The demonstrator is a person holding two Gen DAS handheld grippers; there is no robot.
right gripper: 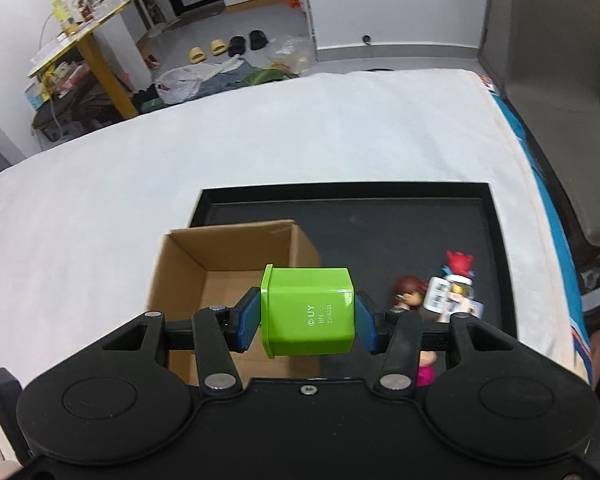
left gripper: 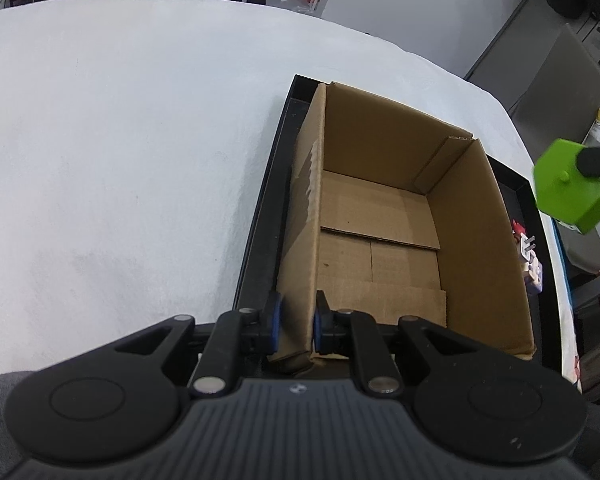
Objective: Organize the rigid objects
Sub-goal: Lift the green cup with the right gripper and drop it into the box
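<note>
One green block (right gripper: 308, 312), one cardboard box (right gripper: 220, 264), two figurines (right gripper: 410, 292).

Left tongs (left gripper: 296, 330) grip the near wall of an open cardboard box (left gripper: 380, 216) in a black tray (left gripper: 260, 216); a green block (left gripper: 568, 188) hangs at right

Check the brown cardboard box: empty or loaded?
Empty. The brown cardboard box shows only bare floor flaps; the green hexagonal plastic block is held above it in the right claw.
</note>
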